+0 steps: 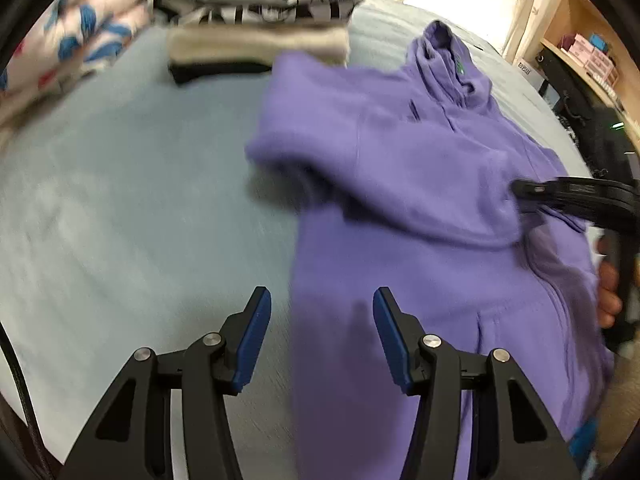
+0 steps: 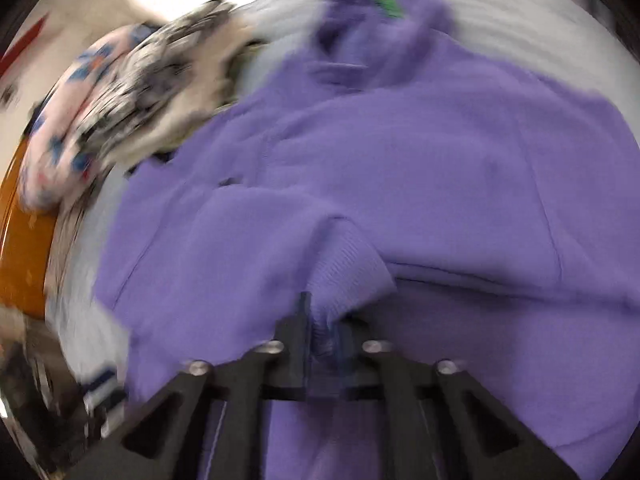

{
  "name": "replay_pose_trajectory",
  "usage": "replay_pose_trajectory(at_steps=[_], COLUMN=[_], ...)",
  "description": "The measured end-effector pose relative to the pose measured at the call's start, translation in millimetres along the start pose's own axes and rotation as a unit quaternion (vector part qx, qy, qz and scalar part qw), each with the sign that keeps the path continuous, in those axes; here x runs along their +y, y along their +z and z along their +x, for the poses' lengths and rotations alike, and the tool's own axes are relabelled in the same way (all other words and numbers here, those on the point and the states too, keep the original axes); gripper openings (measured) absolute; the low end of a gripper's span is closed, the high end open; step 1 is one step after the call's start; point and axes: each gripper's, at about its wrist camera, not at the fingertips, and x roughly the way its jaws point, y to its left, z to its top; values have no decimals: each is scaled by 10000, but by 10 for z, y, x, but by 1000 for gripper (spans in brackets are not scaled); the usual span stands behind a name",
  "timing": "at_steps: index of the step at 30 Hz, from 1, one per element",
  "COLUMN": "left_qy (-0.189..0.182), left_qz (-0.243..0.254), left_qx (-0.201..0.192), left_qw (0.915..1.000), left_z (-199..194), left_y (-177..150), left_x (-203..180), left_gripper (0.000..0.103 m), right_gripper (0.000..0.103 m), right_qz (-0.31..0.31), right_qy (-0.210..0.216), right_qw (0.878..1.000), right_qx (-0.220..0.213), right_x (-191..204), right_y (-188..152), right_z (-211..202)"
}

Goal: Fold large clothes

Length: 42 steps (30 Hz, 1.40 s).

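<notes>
A purple hoodie [image 1: 400, 160] lies flat on a light blue bed sheet [image 1: 120, 200], hood [image 1: 444, 60] at the far end and one sleeve folded across its chest. My left gripper [image 1: 320, 312] hovers open over the hoodie's near left edge, with nothing pressed between its blue pads. In the right wrist view my right gripper [image 2: 320, 320] is shut on the ribbed sleeve cuff [image 2: 352, 256], which bunches up out of the jaws above the hoodie [image 2: 400, 140]. The left wrist view shows the right gripper [image 1: 520, 190] at the hoodie's right side, with a hand [image 1: 608, 300] below it.
A stack of folded clothes [image 1: 256, 20], black-and-white print on top, sits at the far end of the bed. A patterned pink and blue cover [image 1: 68, 40] lies at the far left. A wooden shelf [image 1: 592, 52] and dark gear stand beyond the bed's right side.
</notes>
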Motion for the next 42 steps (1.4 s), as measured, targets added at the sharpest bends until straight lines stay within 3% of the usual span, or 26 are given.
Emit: replay_pose_trajectory(at_steps=[4, 8, 11, 14, 15, 17, 19, 22, 26, 30, 31, 33, 34, 35, 36, 37, 40, 42], left_qy=[142, 120, 17, 2, 18, -29, -113, -335, -827, -549, -501, -403, -460, -614, -713, -783, -836, -946], left_qz=[41, -25, -4, 75, 92, 89, 7, -271, -468, -188, -115, -60, -139, -315, -433, -551, -690, -843], left_qx=[-267, -540, -546, -428, -359, -190, 33, 361, 845, 674, 571, 498, 498, 445, 378, 239, -22, 150], left_qw=[9995, 9985, 9985, 9991, 9993, 9998, 9999, 9984, 9919, 9960, 9970, 9979, 9976, 9966, 9958, 9951, 9941, 9918], left_z=[-66, -127, -81, 53, 115, 248, 391, 606, 914, 1001, 1009, 1017, 1014, 983, 943, 878, 804, 918], left_y=[296, 569, 695, 794, 832, 919, 987, 1040, 1001, 901, 887, 877, 888, 899, 911, 908, 860, 795], left_x=[-16, -68, -141, -213, -222, -219, -204, -153, -231, -427, -455, -456, -417, -346, -271, -193, 8, 126], left_gripper=[52, 52, 54, 57, 57, 57, 57, 57, 58, 60, 55, 24, 22, 19, 17, 17, 17, 17], right_gripper=[8, 8, 14, 49, 50, 50, 50, 50, 50, 50, 50, 50, 50, 47, 24, 11, 8, 8], right_qz=[-385, -352, -103, 142, 219, 510, 961, 1347, 1290, 1468, 1535, 1607, 1573, 1476, 1339, 1293, 1260, 1092], right_qy=[-318, -1326, -1782, -2666, -2797, -2417, -1650, -833, -906, -680, -626, -591, -561, -559, -588, -514, -231, -531], right_qw=[9944, 9786, 9752, 9612, 9585, 9682, 9807, 9866, 9872, 9862, 9855, 9846, 9852, 9867, 9884, 9894, 9892, 9914], right_qx=[-932, -1537, -1306, -690, -510, -384, -413, -390, -249, -352, -364, -360, -378, -392, -407, -414, -707, -484], right_x=[101, -187, -612, -1047, -1200, -1386, -1553, -1651, -1567, -1611, -1630, -1666, -1659, -1627, -1559, -1510, -1354, -1280], right_y=[191, 386, 475, 485, 436, 338, 217, 94, 61, 126, 141, 197, 212, 231, 246, 254, 196, 133], right_z=[-605, -984, -913, -561, -465, -422, -471, -425, -256, -224, -213, -145, -121, -101, -100, -119, -271, -152])
